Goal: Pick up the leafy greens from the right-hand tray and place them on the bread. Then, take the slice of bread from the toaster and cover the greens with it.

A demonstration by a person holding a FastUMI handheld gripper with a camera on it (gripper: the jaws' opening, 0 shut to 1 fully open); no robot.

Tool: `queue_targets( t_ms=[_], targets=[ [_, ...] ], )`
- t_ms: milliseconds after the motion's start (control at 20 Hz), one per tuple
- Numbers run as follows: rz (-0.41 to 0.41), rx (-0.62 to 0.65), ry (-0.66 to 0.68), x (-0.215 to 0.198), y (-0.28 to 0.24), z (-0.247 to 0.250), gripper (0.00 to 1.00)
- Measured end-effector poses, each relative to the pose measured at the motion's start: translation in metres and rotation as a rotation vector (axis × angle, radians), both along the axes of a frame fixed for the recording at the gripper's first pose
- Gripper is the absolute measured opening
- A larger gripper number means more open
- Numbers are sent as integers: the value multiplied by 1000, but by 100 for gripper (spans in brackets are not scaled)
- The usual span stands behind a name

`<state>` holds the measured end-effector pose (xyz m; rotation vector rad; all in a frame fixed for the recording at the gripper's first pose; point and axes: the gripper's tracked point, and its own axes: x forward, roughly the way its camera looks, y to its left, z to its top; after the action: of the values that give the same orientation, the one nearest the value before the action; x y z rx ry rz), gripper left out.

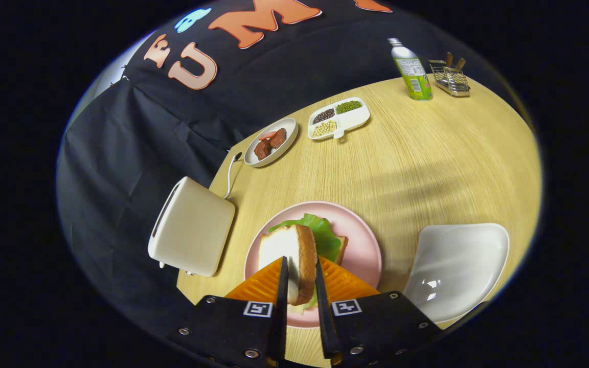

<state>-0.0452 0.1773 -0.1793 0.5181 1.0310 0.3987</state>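
My gripper (298, 278) has both fingers clamped on a slice of bread (294, 260), which stands on edge between them, crust facing me. Just beyond and beneath the fingertips lies a pink plate (363, 245) on a round wooden table (427, 163). On the plate, the leafy greens (320, 232) rest on another bread slice (342, 248), whose edge peeks out from under the greens. Left of the fingers stands a cream toaster (192, 227). Right of the fingers sits a white tray (458, 266). Far beyond the fingers I see a small dish of reddish food (272, 141), a divided dish of beans (339, 118), a green bottle (412, 71) and a wire rack (450, 79).
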Motion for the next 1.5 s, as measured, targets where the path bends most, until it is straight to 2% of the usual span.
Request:
queue_targets(
  t_ms=[50, 150, 350, 950, 1100, 1250, 1500],
  targets=[
    [-5, -17, -14, 2, -4, 0, 35],
    [-26, -37, -55, 9, -11, 3, 42],
    [-90, -39, -197, 32, -28, 35, 49],
    [-177, -308, -849, 76, -56, 175, 77],
    [-224, -366, -984, 78, -58, 212, 82],
    [-271, -367, -1084, 75, -60, 244, 88],
    [-305, -398, -1173, 68, -66, 269, 89]
  ],
)
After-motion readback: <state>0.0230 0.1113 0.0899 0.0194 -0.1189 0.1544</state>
